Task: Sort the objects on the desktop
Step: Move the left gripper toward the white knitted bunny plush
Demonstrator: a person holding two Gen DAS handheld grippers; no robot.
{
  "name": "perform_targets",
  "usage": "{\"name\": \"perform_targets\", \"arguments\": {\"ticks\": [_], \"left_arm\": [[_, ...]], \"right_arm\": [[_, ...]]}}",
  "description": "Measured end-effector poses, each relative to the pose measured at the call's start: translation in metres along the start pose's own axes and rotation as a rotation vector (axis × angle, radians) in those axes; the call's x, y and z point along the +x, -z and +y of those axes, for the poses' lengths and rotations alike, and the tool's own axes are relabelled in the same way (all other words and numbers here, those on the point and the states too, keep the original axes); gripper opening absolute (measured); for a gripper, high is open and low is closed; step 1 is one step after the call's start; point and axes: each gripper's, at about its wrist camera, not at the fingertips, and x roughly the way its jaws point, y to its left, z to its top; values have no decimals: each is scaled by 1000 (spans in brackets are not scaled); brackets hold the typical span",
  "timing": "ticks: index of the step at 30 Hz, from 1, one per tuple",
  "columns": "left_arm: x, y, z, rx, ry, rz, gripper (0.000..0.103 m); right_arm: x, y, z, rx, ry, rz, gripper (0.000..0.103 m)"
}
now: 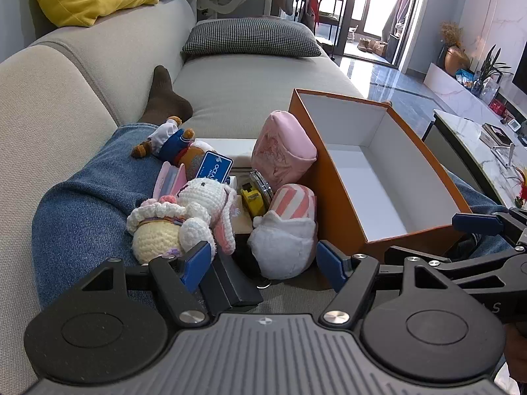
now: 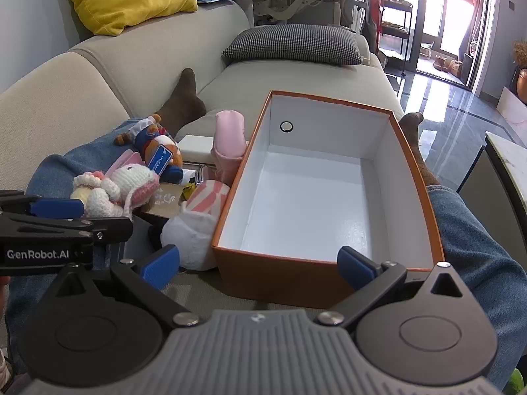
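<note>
The left gripper is wide open, with nothing between its blue pads. Just past it lies a soft white plush toy with a pink striped top. To the left of that is a knitted white bunny with pink ears, woolly and bumpy. Behind them sit a small yellow tape measure, a puffy pink pouch and a little bear in a blue sailor suit. All these toys lie in a heap on a beige fabric sofa, beside a leg in blue jeans.

The right gripper is wide open too and holds nothing. Right in front of it stands an orange cardboard box with smooth white insides. The box is to the right of the toy heap, touching the white plush toy.
</note>
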Motion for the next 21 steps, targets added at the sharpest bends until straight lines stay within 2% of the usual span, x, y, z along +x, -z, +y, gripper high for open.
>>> {"name": "perform_targets", "arguments": {"ticks": [21], "left_arm": [[6, -1, 13, -39, 9, 16, 83]], "right_arm": [[8, -5, 6, -21, -24, 21, 102]]}}
